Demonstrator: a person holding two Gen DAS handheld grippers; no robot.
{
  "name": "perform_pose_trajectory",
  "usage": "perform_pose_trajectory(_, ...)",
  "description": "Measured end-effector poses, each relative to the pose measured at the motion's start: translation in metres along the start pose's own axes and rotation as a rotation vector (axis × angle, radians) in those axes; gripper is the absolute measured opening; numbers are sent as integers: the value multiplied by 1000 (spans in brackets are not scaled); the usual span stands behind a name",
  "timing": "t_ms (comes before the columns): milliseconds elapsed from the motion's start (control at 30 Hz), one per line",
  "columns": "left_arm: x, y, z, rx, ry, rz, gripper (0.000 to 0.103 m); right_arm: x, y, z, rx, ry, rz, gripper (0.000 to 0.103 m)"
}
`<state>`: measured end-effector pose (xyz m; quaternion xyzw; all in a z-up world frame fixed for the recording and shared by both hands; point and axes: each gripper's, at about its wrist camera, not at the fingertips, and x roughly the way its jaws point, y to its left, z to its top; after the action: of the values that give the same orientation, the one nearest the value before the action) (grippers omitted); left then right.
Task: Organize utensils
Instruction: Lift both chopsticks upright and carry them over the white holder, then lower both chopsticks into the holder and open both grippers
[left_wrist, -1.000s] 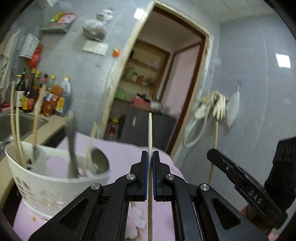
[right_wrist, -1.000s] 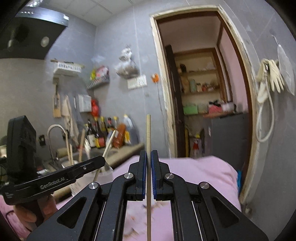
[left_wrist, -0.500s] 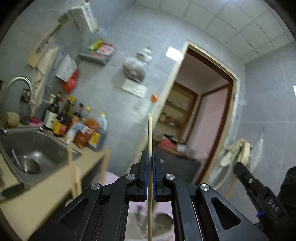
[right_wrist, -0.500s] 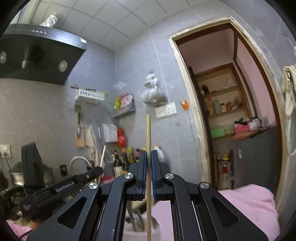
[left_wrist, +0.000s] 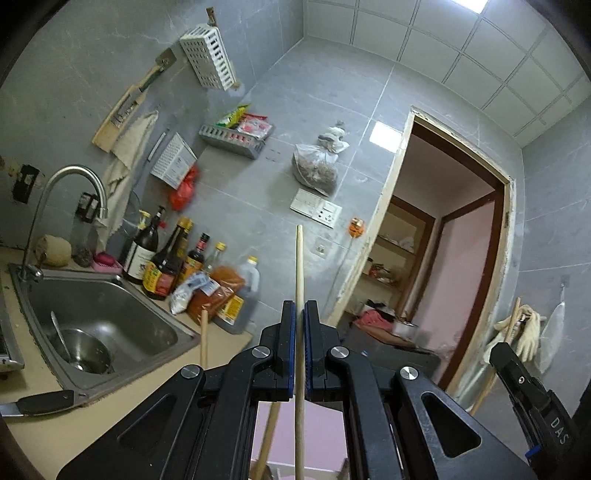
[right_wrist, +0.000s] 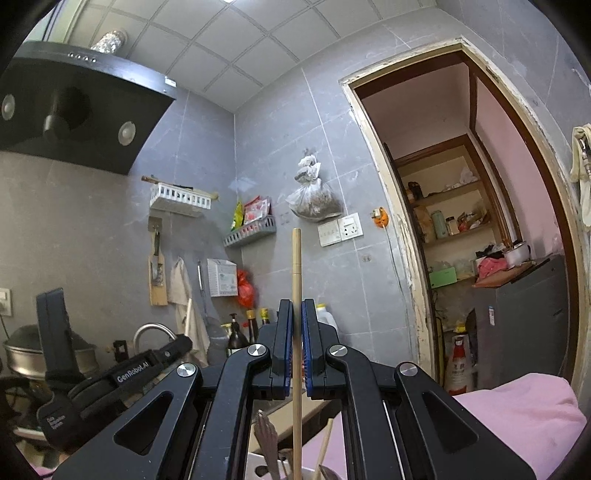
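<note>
Two chopsticks, one per hand: left tongs (left_wrist: 300, 314) are clamped on a pale tapered chopstick (left_wrist: 299, 280), right tongs (right_wrist: 296, 314) are clamped on a darker bamboo chopstick (right_wrist: 296, 273). Both sticks stand upright, tips well above the pads.

Change over the last second: both cameras have pitched up. The white holder that filled the lower left of the left view is gone from it; only its rim (right_wrist: 258, 463) and a few utensil handles (right_wrist: 266, 439) show at the bottom of the right view, right under the held stick. Likely reading: both sticks are now above the holder, lower ends going in, release next. Insertion depth can't be seen.

Pink cloth (right_wrist: 517, 413) covers the desk. Beyond it: steel sink (left_wrist: 99, 325) with faucet (left_wrist: 70, 192), sauce bottles (left_wrist: 162, 258), grey tiled wall, range hood (right_wrist: 74, 107), open doorway (right_wrist: 472, 221) to a pantry.
</note>
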<state>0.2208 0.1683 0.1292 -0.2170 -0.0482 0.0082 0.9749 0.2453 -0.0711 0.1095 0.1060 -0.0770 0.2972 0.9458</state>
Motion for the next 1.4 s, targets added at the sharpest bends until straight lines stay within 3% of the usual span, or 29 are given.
perform_pose_trajectory(533, 7, 14, -32, -25, -47, 129, 2, 7, -8, -21, 6, -28, 14, 3)
perform_pose_trajectory(1067, 9, 1, -55, 80, 26, 91, 2, 17, -3, -44, -29, 49, 2, 3)
perform_pose_trajectory(1400, 12, 1, -65, 94, 79, 78, 2, 19, -7, -53, -17, 95, -5, 4)
